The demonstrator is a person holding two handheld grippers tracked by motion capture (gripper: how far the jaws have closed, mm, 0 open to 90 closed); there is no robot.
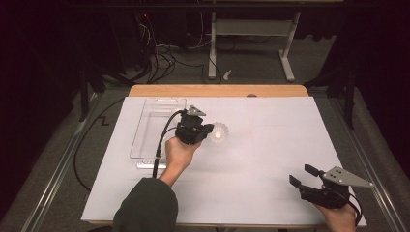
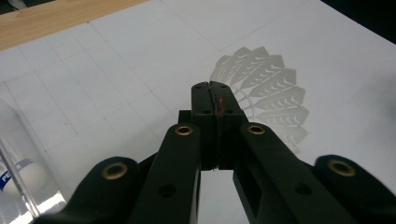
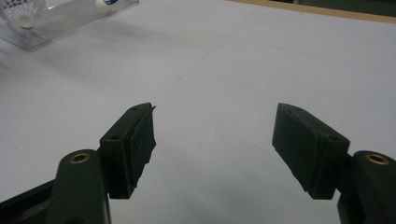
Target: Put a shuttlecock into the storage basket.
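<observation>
While the left tool (image 2: pixel 215 100) pinches a feathered shuttlecock (image 2: pixel 271 88), right tool (image 3: pixel 214 140) spread.

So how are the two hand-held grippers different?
The left hand-held gripper has its jaws shut on the rim of the white shuttlecock; the right hand-held gripper has its jaws wide open with nothing between them. The left one is beside the clear tray; the right one is at the table's near right corner. Both are black.
</observation>
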